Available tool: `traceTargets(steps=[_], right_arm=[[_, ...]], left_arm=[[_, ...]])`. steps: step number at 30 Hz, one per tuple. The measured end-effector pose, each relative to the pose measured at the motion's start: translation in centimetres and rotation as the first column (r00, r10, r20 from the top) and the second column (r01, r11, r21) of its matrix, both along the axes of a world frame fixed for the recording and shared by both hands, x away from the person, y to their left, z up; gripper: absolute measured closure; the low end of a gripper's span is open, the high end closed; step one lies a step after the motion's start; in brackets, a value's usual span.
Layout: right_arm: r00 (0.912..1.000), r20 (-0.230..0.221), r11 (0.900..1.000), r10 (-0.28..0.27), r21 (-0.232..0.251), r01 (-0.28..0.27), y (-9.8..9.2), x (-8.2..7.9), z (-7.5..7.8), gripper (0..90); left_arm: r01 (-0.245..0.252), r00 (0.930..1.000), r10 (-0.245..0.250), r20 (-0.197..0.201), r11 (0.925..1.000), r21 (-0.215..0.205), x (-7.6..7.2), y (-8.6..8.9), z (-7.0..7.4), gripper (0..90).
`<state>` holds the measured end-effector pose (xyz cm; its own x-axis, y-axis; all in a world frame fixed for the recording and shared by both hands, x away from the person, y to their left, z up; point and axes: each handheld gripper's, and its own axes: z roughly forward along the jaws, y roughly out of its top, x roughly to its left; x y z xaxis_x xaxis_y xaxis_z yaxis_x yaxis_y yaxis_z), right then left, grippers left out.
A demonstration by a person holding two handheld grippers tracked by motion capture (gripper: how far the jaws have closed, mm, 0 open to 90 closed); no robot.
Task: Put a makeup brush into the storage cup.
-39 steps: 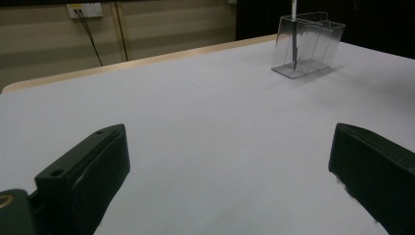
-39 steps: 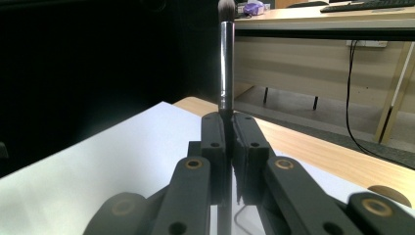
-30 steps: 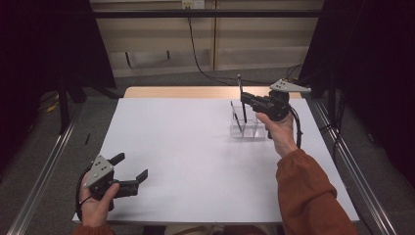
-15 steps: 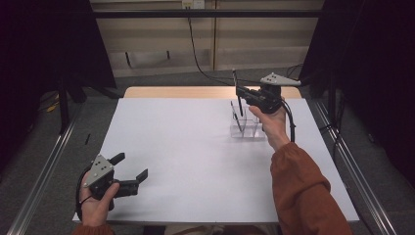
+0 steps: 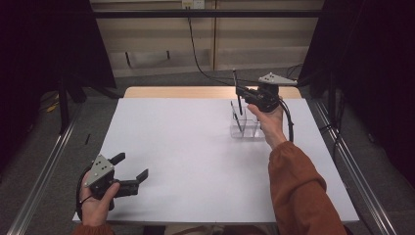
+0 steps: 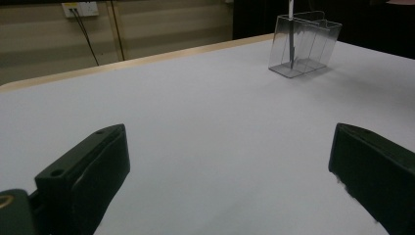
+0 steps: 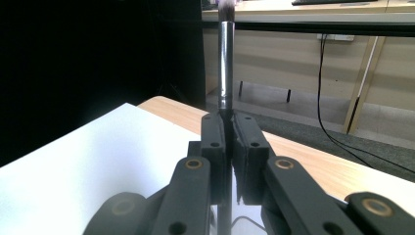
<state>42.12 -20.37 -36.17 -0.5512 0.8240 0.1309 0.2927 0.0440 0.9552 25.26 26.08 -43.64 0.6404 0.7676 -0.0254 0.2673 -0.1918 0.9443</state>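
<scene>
Across the white-topped table (image 5: 195, 161), the right hand-held gripper (image 5: 243, 93), clamped on a slim black make-up brush (image 7: 225, 63), has edged toward the far edge above the clear plastic organiser (image 5: 243, 127), nearing insertion, while the left hand-held gripper (image 5: 131, 171) waits wide open.

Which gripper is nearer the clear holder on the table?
Right. The right gripper hangs just above the clear holder, shut on an upright brush. The left gripper rests open at the table's near left corner, far from it.
</scene>
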Motion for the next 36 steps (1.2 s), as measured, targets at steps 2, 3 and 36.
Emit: traceTargets(steps=[2,3,36], right_arm=[[1.0000,-0.001,1.000,-0.001,0.003,0.001,0.0,0.0,-0.1,84.2],[1.0000,0.000,1.000,0.001,0.005,-0.001,0.0,0.1,-0.1,84.1],[0.9974,-0.070,1.000,-0.015,-0.010,0.015,-0.8,0.3,-3.2,84.1]], left_arm=[[0.000,1.0000,0.000,0.000,1.0000,0.000,0.0,0.0,0.0,1.7],[0.001,1.0000,-0.001,0.001,1.0000,0.002,0.0,-0.1,0.0,1.7],[0.001,1.0000,-0.001,0.002,1.0000,0.003,-0.1,0.0,0.0,1.7]])
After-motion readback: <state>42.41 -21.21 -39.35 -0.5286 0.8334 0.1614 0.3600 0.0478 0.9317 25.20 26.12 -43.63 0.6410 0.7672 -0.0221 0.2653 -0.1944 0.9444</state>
